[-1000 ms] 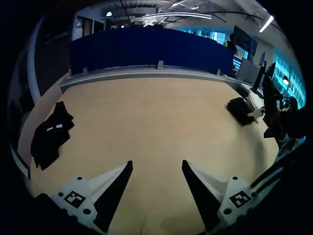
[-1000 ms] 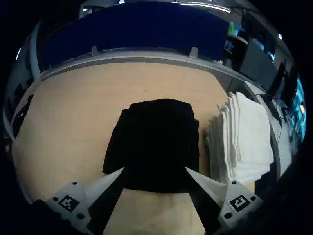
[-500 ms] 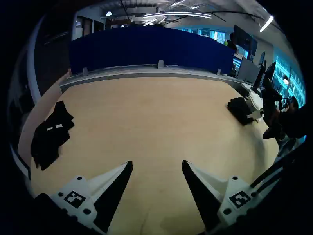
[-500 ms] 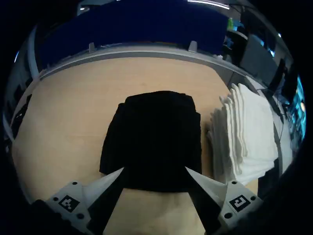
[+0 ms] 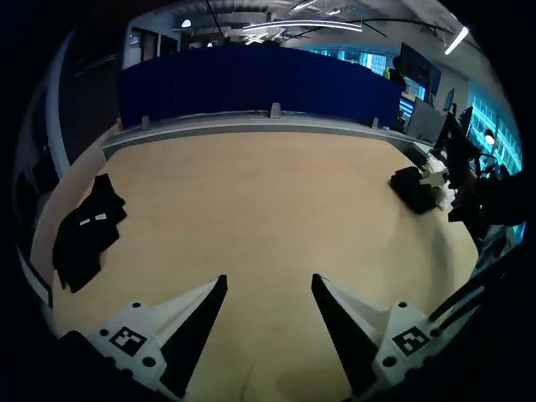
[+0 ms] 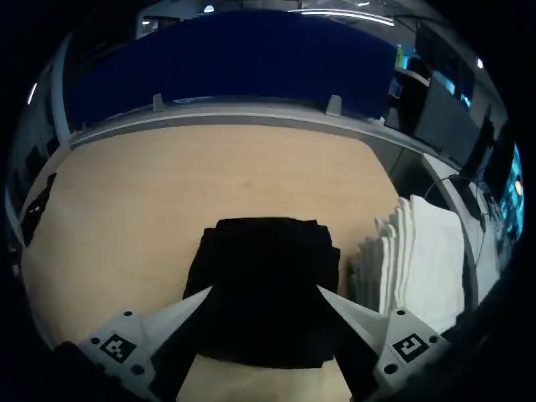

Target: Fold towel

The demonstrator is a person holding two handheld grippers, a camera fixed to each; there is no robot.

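A folded towel [image 6: 268, 281] lies on the bench [image 6: 167, 181], just left of a towel stack [image 6: 429, 268] in the right gripper view. A partition [image 6: 234, 60] stands behind the bench.

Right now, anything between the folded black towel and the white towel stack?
Nothing. In the right gripper view, a narrow strip of bare table separates the folded black towel from the white towel stack.

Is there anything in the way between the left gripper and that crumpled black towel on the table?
Nothing visible is in the way. In the left gripper view, bare wooden table lies between the left gripper and the crumpled black towel, off to the left near the table's edge.
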